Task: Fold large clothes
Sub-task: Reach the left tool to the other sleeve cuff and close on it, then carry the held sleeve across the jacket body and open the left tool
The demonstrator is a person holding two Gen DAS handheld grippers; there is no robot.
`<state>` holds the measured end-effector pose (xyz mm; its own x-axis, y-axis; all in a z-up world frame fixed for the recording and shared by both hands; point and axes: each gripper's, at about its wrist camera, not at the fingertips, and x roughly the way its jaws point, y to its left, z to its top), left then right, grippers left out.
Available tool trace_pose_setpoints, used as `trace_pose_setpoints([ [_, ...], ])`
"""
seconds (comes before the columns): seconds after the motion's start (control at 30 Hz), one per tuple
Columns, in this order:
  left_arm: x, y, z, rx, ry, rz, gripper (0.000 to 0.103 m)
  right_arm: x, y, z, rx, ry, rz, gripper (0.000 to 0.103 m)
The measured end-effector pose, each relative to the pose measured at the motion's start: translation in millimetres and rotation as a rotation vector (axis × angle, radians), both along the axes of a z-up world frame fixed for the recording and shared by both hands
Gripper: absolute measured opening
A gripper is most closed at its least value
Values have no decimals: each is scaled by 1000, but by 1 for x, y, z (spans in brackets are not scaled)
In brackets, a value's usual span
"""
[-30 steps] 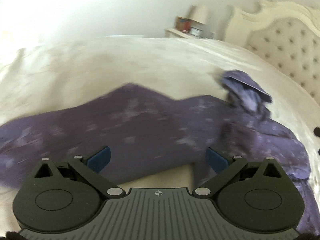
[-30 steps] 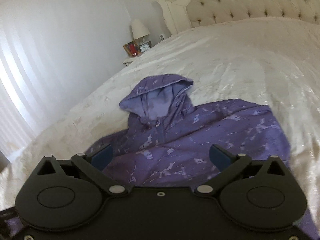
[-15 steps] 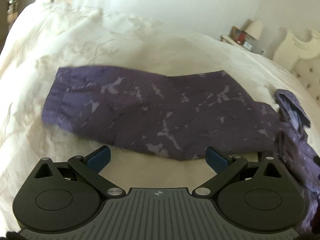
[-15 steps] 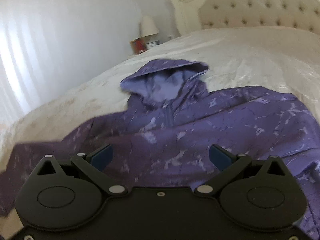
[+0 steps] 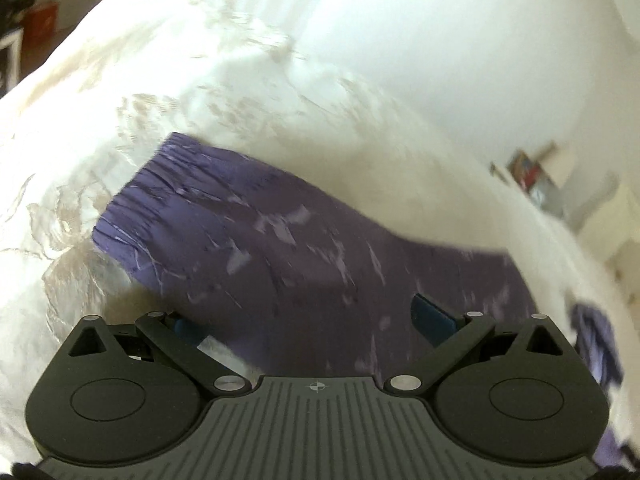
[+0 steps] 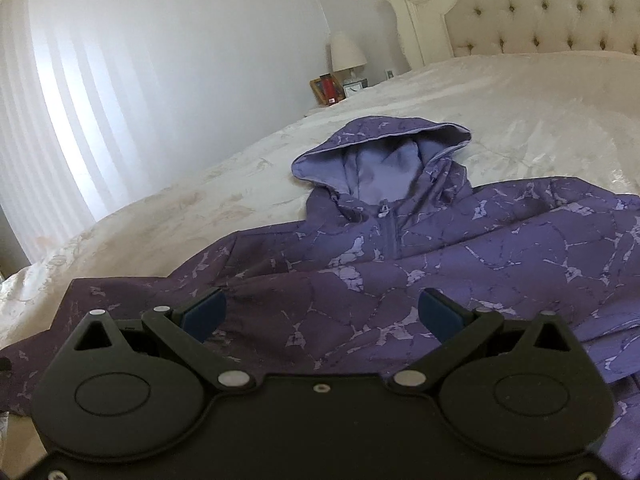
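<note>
Left wrist view: a purple hooded jacket with a pale cracked-marble print lies flat on a bed covered in a cream, glossy spread with a woven floral pattern. One sleeve stretches from lower right up to upper left, ending in a gathered, ribbed cuff. The left tool has black rounded arms and blue pads, spread wide with nothing between them. It sits just above the sleeve near the shoulder end, with purple fabric filling the gap. This view is smeared by motion blur, so fine detail is soft.

Right wrist view: the jacket's body lies front up, smooth and slightly wrinkled, with a short zipper below the neck. The hood stands open, showing a plain lilac lining, and points away from the camera towards a tufted cream headboard. The sleeve runs off to the lower left, so the garment's long axis crosses the frame from side to side. The right tool is also spread wide and holds nothing, poised over the chest area. A nightstand with a white lamp and a red object sits beside the bed.
</note>
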<state>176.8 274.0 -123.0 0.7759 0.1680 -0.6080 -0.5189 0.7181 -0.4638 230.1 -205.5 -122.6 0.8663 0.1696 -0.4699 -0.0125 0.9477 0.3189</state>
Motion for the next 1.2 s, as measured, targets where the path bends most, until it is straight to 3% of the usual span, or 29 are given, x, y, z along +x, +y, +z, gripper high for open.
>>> trace_pose_setpoints([
  [0.07,0,7,0,-40,-12,47,86,1,-3,-1,12,9,-6,102],
  [0.13,0,13,4,-59,-27,55,39,3,-8,-2,28,25,-18,102],
  [0.2,0,11,15,-9,-17,78,15,4,-11,-4,37,39,-30,102],
  [0.3,5,-7,47,87,-34,17,14,6,-14,-6,48,58,-46,102],
  [0.43,17,-47,105,192,-102,-138,13,7,-18,-8,45,82,-62,102],
  [0.63,41,-127,193,259,-265,-403,13,7,-31,-9,65,93,-109,102],
  [0.8,54,-192,242,325,-339,-620,13,7,-42,-10,84,101,-143,102],
  [0.97,74,-253,248,323,-374,-788,13,7,-48,-11,102,109,-168,102],
  [1.2,115,-328,193,159,-375,-970,13,1,-66,-10,116,101,-242,102],
])
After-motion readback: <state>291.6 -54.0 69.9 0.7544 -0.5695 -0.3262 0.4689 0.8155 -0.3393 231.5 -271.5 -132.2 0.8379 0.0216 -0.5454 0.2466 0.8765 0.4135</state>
